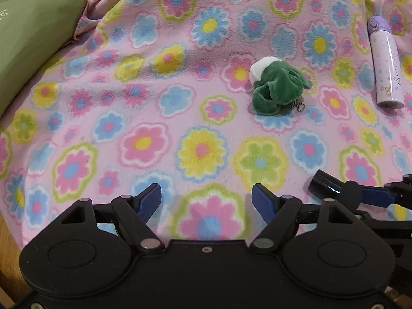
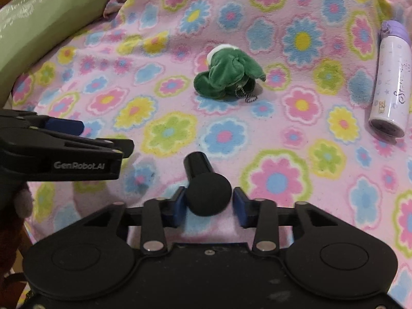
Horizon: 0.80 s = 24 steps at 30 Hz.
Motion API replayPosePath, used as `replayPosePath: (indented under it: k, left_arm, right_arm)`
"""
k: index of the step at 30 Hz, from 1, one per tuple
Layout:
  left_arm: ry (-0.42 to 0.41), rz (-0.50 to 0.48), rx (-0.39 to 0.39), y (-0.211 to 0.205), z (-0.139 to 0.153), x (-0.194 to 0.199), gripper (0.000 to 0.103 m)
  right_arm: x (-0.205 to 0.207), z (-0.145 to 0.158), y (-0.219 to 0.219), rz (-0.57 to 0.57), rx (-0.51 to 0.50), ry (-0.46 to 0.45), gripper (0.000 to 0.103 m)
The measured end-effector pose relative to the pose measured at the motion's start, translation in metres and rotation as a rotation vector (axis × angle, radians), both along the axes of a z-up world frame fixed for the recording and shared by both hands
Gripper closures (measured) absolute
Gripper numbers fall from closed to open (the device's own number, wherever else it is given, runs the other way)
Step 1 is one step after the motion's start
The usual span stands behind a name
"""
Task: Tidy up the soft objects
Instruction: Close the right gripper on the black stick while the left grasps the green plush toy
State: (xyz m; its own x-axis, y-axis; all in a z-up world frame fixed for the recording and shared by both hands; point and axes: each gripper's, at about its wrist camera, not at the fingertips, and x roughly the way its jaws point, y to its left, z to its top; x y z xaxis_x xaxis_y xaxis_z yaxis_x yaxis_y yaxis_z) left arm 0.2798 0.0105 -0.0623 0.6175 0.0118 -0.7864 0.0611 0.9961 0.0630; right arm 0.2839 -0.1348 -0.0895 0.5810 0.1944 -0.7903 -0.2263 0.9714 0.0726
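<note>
A small green and white plush toy (image 1: 276, 87) with a ball chain lies on the flowered pink fleece blanket (image 1: 154, 118); it also shows in the right wrist view (image 2: 226, 76). My left gripper (image 1: 206, 200) is open and empty, low over the blanket, well short of the toy. My right gripper (image 2: 208, 203) is shut on a black microphone-like object (image 2: 206, 190) with a foam ball end and a black handle pointing toward the toy. This object also shows at the right in the left wrist view (image 1: 334, 189).
A green pillow (image 1: 28, 41) lies at the far left, also in the right wrist view (image 2: 43, 18). A lilac and white bottle (image 1: 386, 61) lies on its side at the right, seen too in the right wrist view (image 2: 391, 79).
</note>
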Motion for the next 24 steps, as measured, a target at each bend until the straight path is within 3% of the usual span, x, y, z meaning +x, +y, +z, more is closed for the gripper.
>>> replayPosePath:
  k: [9, 13, 16, 21, 24]
  left_arm:
    - [-0.05, -0.047, -0.017, -0.019, 0.006, 0.026, 0.029]
    - [-0.105, -0.07, -0.027, -0.033, 0.011, 0.04, 0.019]
    - [-0.143, -0.092, -0.028, -0.045, 0.013, 0.051, 0.018]
    - [-0.185, -0.105, -0.033, -0.061, 0.016, 0.073, 0.015]
    - [-0.177, -0.097, -0.036, -0.068, 0.014, 0.089, 0.014]
  right_arm:
    - [0.018, 0.003, -0.049, -0.149, -0.033, -0.083, 0.067]
    - [0.029, -0.008, -0.073, -0.186, -0.049, -0.132, 0.067]
    - [0.035, -0.02, -0.083, -0.194, -0.067, -0.158, 0.066]
    - [0.039, -0.028, -0.104, -0.218, 0.035, -0.185, 0.065]
    - [0.034, -0.033, -0.101, -0.22, 0.029, -0.24, 0.064]
